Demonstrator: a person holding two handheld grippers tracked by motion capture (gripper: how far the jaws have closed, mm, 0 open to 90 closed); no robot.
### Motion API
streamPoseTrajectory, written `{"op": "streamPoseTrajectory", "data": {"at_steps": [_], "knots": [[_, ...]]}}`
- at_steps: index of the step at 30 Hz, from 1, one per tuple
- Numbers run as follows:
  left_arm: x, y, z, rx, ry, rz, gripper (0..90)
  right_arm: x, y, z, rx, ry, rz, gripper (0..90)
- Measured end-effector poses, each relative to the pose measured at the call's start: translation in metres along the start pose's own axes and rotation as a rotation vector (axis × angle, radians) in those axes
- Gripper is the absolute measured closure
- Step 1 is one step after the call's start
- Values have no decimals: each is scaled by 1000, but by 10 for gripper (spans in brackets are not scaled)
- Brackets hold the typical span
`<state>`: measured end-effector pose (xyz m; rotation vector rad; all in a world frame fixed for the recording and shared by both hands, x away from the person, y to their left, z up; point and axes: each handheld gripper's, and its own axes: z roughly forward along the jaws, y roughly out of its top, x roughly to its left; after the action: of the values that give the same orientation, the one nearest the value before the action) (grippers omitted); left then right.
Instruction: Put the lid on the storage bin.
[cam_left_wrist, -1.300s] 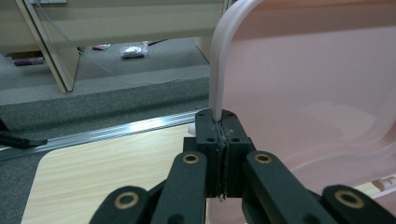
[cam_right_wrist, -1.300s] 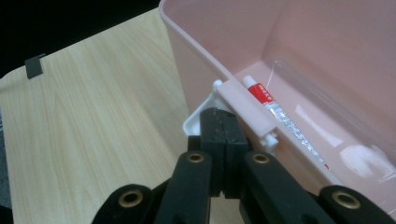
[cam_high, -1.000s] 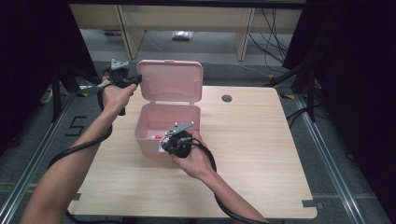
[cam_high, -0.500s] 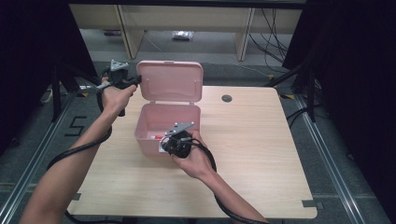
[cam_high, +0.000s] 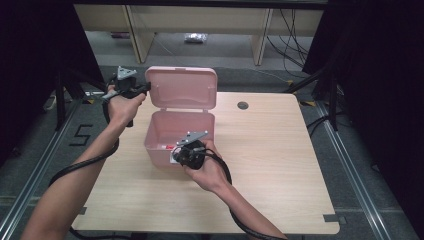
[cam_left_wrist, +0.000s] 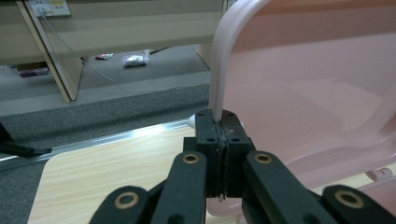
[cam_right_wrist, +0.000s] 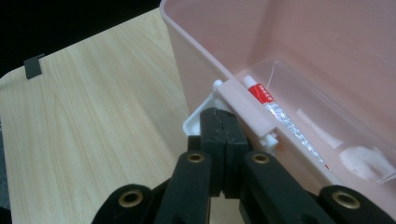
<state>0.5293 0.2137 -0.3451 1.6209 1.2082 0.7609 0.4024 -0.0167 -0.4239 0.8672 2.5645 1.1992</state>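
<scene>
A pale pink plastic box (cam_high: 179, 137) stands near the middle of the wooden counter (cam_high: 270, 165), its lid (cam_high: 182, 89) raised upright. The left tool (cam_left_wrist: 219, 125) is clamped on the lid's edge. The right tool (cam_right_wrist: 223, 122) is pinched on the white latch (cam_right_wrist: 201, 116) at the box's front. A tube (cam_right_wrist: 280, 121) lies inside.

Box (cam_high: 180, 135) on table (cam_high: 270, 165), lid (cam_high: 182, 89) upright behind it, tube (cam_right_wrist: 280, 119) inside box

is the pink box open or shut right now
Open. The lid stands upright behind the pink box, the left gripper clamped on the lid's edge. A tube shows inside the uncovered box.
</scene>
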Motion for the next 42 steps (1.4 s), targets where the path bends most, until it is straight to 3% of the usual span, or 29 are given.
{"op": "streamPoseTrajectory", "data": {"at_steps": [7, 20, 24, 42], "knots": [[-1, -2, -3, -4, 1, 8, 881, 0, 0, 0, -4, -1, -12, 900], [-3, -5, -7, -20, 5, 19, 879, 1, 0, 0, 4, 2, 8, 900], [-4, -7, -9, -28, 7, 21, 879, -1, 0, 0, -6, -6, -18, 900], [-7, -15, -15, -60, 18, 36, 877, 1, 0, 0, -4, -2, 0, 900]]}}
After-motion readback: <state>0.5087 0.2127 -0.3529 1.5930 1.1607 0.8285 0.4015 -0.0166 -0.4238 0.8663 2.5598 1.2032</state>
